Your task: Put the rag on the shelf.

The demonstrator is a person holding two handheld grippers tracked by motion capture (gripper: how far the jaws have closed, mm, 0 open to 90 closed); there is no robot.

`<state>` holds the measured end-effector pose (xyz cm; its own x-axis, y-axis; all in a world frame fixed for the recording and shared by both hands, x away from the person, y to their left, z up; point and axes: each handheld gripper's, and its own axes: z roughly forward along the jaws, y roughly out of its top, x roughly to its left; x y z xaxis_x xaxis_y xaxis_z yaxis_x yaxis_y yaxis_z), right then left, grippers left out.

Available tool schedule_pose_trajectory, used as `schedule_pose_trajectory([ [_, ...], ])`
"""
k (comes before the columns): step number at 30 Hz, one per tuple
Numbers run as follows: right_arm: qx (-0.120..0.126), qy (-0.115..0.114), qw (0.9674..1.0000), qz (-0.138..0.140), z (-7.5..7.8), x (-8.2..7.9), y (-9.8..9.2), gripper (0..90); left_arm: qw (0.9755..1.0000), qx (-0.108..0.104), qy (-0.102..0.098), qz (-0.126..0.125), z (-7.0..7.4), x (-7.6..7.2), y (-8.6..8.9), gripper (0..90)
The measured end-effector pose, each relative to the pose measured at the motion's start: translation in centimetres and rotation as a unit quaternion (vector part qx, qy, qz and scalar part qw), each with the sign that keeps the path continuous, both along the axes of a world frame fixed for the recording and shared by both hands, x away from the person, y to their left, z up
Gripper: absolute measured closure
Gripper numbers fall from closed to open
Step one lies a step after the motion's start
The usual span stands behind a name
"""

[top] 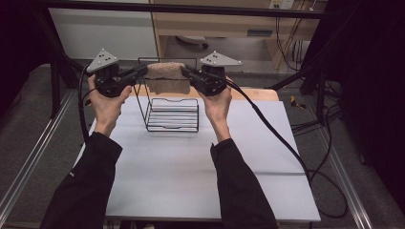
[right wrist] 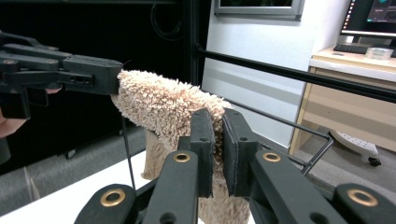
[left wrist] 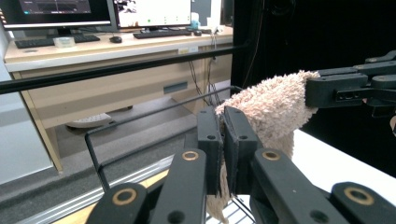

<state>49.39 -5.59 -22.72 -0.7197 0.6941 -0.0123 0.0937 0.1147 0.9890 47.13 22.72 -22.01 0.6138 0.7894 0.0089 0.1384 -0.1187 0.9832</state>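
A beige fluffy towel [top: 166, 78] hangs folded over the top bar of a black wire rack [top: 173, 114] at the table's far side. My left gripper [top: 142, 71] is shut on the towel's left top corner, and my right gripper [top: 186, 72] is shut on its right top corner. In the left gripper view the jaws pinch the towel [left wrist: 271, 109] edge, with the right gripper [left wrist: 317, 88] clamped on the far corner. The right gripper view has the towel [right wrist: 163, 105] between my jaws and the left gripper [right wrist: 114, 74] holding the opposite end.
The rack stands on a white table [top: 191, 167] with a wooden strip along its far edge. A black frame bar [top: 181, 9] runs overhead behind the rack. Cables [top: 286, 148] trail off the table's right side. A desk with monitors [left wrist: 93, 9] stands beyond.
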Motion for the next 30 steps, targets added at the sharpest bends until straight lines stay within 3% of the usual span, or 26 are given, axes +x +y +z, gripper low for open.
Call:
schedule_pose_trajectory([
  [9, -0.013, 0.01, 0.9998, 0.013, -0.8, -0.6, -0.3, 83.2, 0.9998, 0.019, 0.012, -0.002, -0.8, -0.7, 0.0, 85.0],
  [15, -0.038, 0.009, 0.9991, 0.018, -1.1, -0.9, -0.2, 83.0, 0.9994, 0.027, 0.024, -0.002, -1.7, -0.7, 0.0, 84.3],
  [19, -0.047, 0.01, 0.9986, 0.019, -1.3, -1.0, -0.2, 82.8, 0.9992, 0.021, 0.034, -0.005, -1.7, -0.9, 0.0, 83.0],
  [25, -0.056, 0.01, 0.9982, 0.02, -1.4, -1.2, -0.2, 82.7, 0.9994, -0.003, 0.033, -0.013, -0.6, -1.4, 0.2, 78.0],
  [28, -0.058, 0.013, 0.998, 0.022, -1.7, -1.2, -0.3, 82.4, 0.9991, -0.01, 0.038, -0.018, -0.4, -1.4, -0.1, 79.8],
  [30, -0.059, 0.014, 0.9979, 0.023, -1.9, -1.2, -0.3, 82.3, 0.9984, -0.005, 0.052, -0.021, -0.7, -1.3, -0.4, 84.3],
])
